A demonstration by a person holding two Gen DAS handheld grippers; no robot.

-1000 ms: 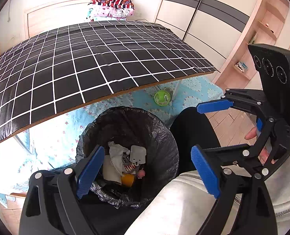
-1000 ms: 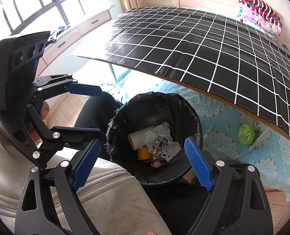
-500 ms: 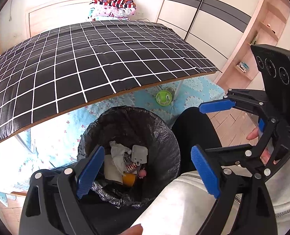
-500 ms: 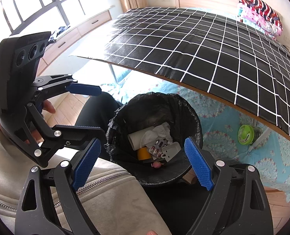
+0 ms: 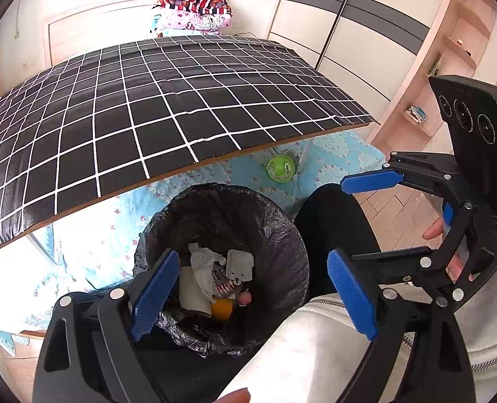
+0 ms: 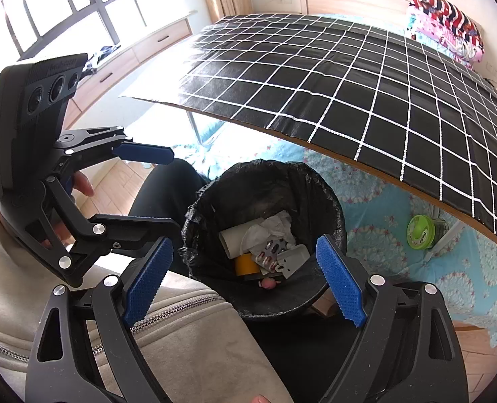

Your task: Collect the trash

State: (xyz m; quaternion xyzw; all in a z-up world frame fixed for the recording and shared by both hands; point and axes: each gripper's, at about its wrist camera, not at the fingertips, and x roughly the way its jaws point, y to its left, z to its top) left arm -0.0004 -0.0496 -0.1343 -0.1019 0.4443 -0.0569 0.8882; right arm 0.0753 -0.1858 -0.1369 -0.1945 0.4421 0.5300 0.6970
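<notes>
Black plastic lines the bin (image 5: 275,235), which stands on the floor by the near edge of the checked counter (image 5: 147,100). Left tongs (image 5: 252,297) hang over it, blue pads wide apart, holding nothing. Inside lie a crumpled tissue (image 5: 203,262), a pill strip (image 6: 271,248), a white tag (image 5: 239,264) and a yellow roll (image 6: 245,264). Right tongs (image 6: 245,283) hover above the same bin (image 6: 329,208), also spread and empty. Farther right, a green lid (image 6: 420,231) sits on the blue mat (image 6: 376,235) under the counter (image 6: 366,77).
</notes>
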